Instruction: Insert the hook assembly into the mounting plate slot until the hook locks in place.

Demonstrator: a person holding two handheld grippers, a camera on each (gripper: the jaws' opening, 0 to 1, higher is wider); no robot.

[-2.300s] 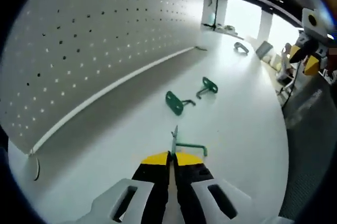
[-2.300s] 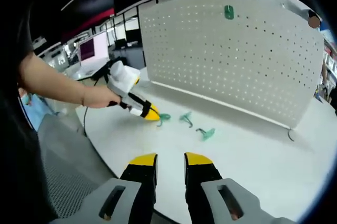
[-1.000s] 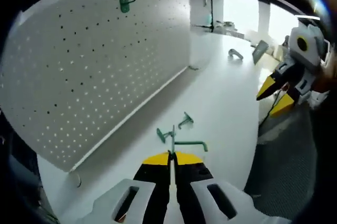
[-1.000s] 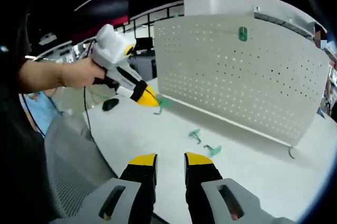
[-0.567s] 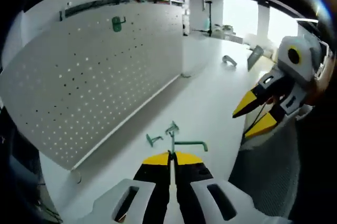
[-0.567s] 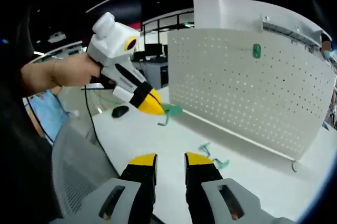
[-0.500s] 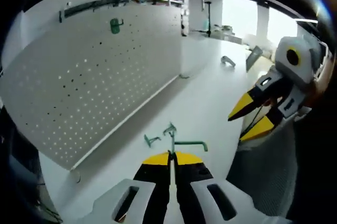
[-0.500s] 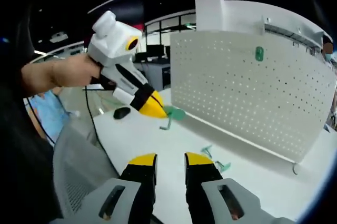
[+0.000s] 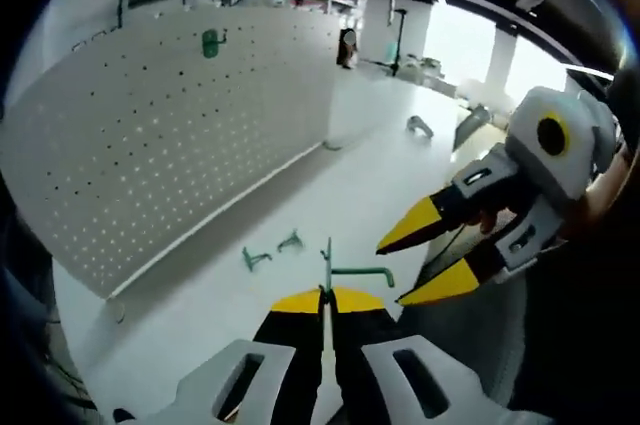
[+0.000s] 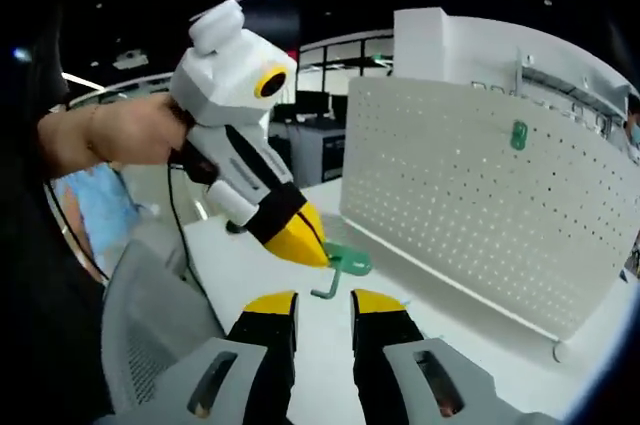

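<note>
The left gripper (image 9: 327,295), clamped on a green hook (image 9: 345,271), should line its plate squarely with the pegboard (image 9: 150,135) holes, while the right gripper (image 10: 324,305) waits parted and empty.

Both views face the pegboard (image 9: 170,135) from opposite ends

Left claw (image 9: 326,294) clamping green hook (image 9: 352,271), pegboard (image 9: 150,135) behind, right claw (image 9: 428,260) spread

Left yellow-tipped two-jaw gripper (image 9: 327,293): jaws closed, held aloft by bare hand (image 10: 125,132). Right yellow-tipped gripper (image 10: 324,302): jaws parted.
</note>
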